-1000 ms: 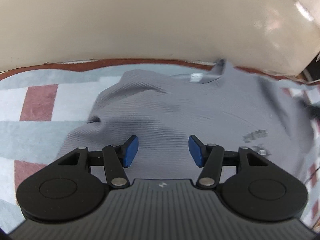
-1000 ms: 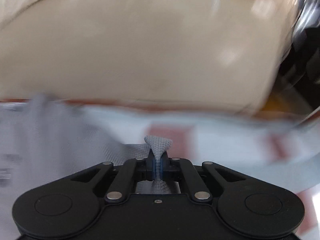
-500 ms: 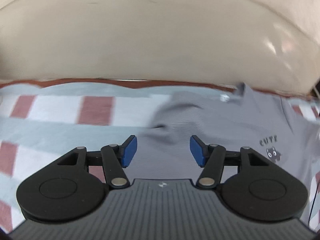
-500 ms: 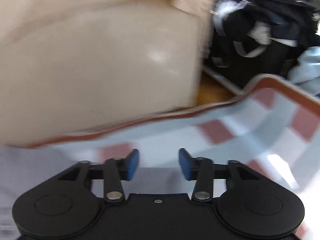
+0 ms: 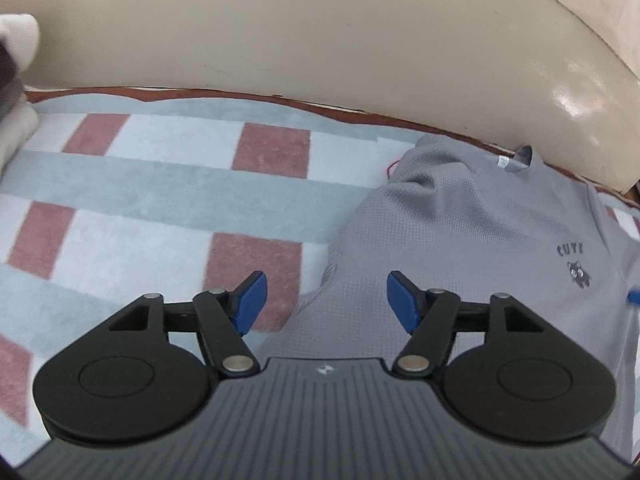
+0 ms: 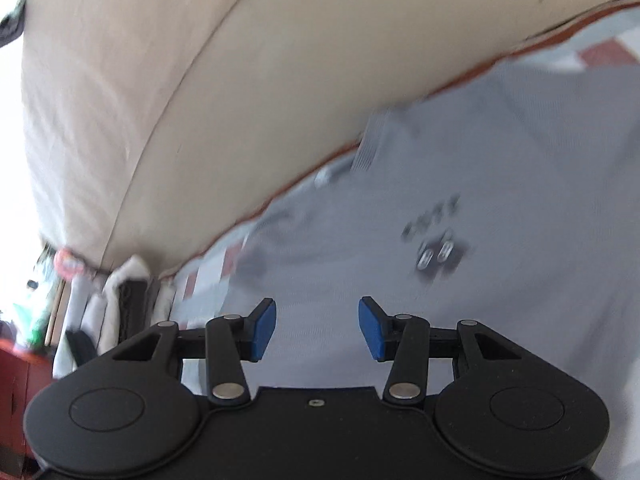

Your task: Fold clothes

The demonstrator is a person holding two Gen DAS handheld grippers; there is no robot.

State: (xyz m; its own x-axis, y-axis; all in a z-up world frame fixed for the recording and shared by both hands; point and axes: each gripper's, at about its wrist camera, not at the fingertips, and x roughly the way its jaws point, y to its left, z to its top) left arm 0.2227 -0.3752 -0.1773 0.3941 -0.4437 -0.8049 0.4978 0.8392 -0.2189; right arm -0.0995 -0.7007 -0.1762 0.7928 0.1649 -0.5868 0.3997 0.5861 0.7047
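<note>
A gray waffle-knit shirt (image 5: 472, 240) lies front-up on a checked blanket (image 5: 168, 184) of pale blue, white and dusty red squares, its collar (image 5: 522, 156) turned toward a cream padded headboard (image 5: 320, 28) that rises just behind the blanket's rust-brown edge. A small chest print (image 5: 574, 262), the word "CUTE" over a dark cartoon cat face, shows near the right of the left wrist view. The fabric bunches into soft folds at the shoulder nearest the open blanket, and a white tag (image 5: 502, 162) sits inside the neckline.

The left gripper (image 5: 323, 300) hovers over the shirt's left edge, its blue-padded fingers (image 5: 250, 300) spread wide with nothing between them; one pad is over a red square of blanket, the other over gray cloth. Whether either pad touches the surface cannot be told.

The right gripper (image 6: 317, 328) is likewise spread apart and empty, poised above the same shirt (image 6: 460, 260) in a tilted, motion-blurred view. The chest print (image 6: 436, 240) appears smeared ahead of its fingers, and the ribbed collar (image 6: 370, 148) lies close to the headboard (image 6: 200, 100).

At the far left of the left wrist view, a stack of white and dark folded cloth (image 5: 14, 92) rests at the blanket's edge. The right wrist view shows similar white and dark items (image 6: 120, 296) bunched at the foot of the headboard, with blurred colored clutter beyond.
</note>
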